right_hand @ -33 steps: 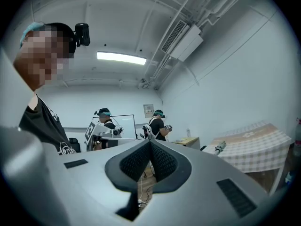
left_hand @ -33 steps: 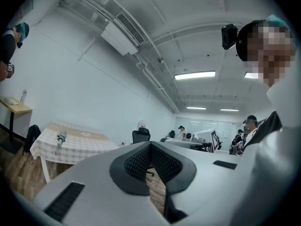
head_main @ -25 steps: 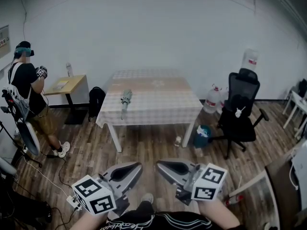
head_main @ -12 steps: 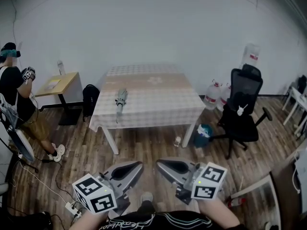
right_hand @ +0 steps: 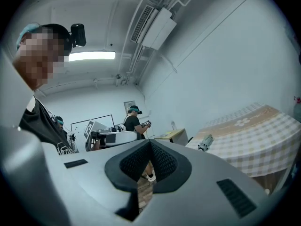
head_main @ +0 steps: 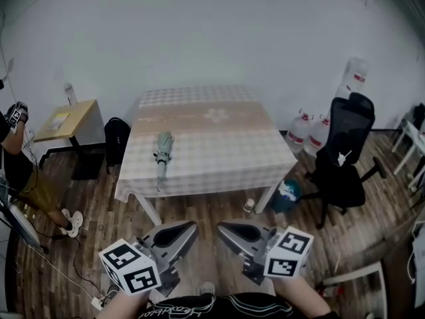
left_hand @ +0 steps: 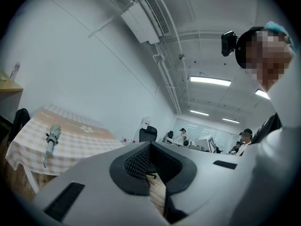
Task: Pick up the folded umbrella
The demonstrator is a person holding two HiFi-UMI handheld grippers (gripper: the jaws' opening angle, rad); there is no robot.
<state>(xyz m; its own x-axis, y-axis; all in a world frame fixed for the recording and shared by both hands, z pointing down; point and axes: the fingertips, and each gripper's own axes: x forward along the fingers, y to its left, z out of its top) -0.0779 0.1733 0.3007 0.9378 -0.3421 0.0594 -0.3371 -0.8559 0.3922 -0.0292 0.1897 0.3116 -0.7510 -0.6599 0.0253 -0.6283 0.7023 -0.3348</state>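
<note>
In the head view the folded umbrella (head_main: 161,153) lies near the left edge of the checked table (head_main: 219,145), with an office chair (head_main: 345,158) to the right and a small desk (head_main: 66,115) to the left. Wooden floor (head_main: 206,205) separates the table from the left gripper (head_main: 189,228) and right gripper (head_main: 222,228), which are held level side by side. The left gripper view shows jaws pressed together on nothing, with the folded umbrella (left_hand: 51,138) well off at left. The right gripper view likewise shows closed, empty jaws, with the folded umbrella (right_hand: 205,142) at right.

the room was lit evenly by ceiling light strips (left_hand: 210,81); only soft shadows were cast. edges were bent by fisheye distortion, corners were darkened, and the head view was slightly blurred.
</note>
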